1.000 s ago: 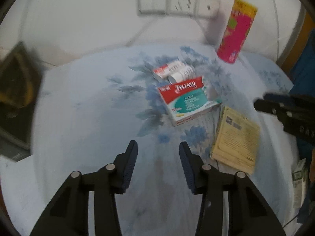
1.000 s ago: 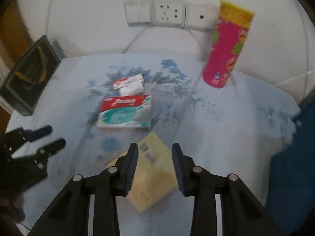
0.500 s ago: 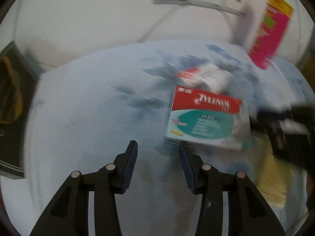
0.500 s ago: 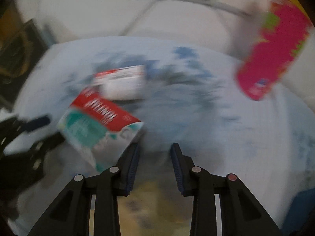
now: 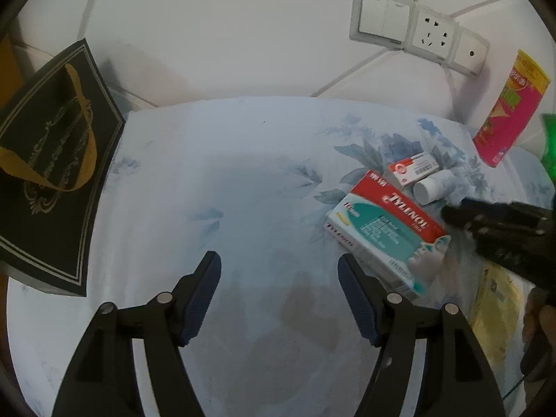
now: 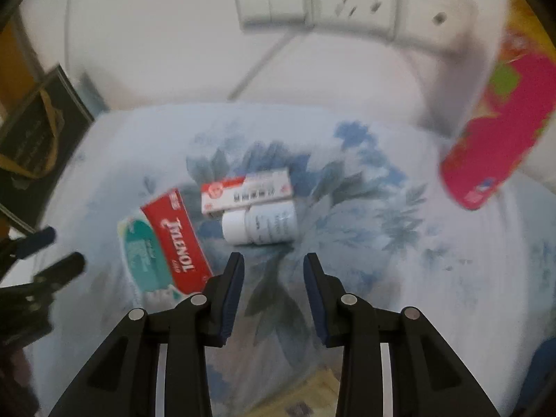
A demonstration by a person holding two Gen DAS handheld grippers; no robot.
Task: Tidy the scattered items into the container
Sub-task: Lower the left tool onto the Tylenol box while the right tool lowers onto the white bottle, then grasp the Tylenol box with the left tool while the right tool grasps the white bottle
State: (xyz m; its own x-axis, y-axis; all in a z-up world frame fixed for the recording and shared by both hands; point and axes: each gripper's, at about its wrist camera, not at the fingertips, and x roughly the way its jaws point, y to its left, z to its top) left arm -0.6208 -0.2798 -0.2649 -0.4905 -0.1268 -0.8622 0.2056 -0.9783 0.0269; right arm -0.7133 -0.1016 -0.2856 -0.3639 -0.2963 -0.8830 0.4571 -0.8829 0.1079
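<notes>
white bottle point(image 6: 259, 226) lying beside tylenol box point(image 6: 166, 243), framed by empty parted right gripper point(image 6: 273, 271) for pickup, left gripper point(image 5: 279, 267) likewise spread wide.

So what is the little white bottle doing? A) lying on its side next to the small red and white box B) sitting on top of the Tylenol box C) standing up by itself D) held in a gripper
A: the white bottle lies on its side right beside the small red and white box, off the Tylenol box, and both grippers are empty.
</notes>
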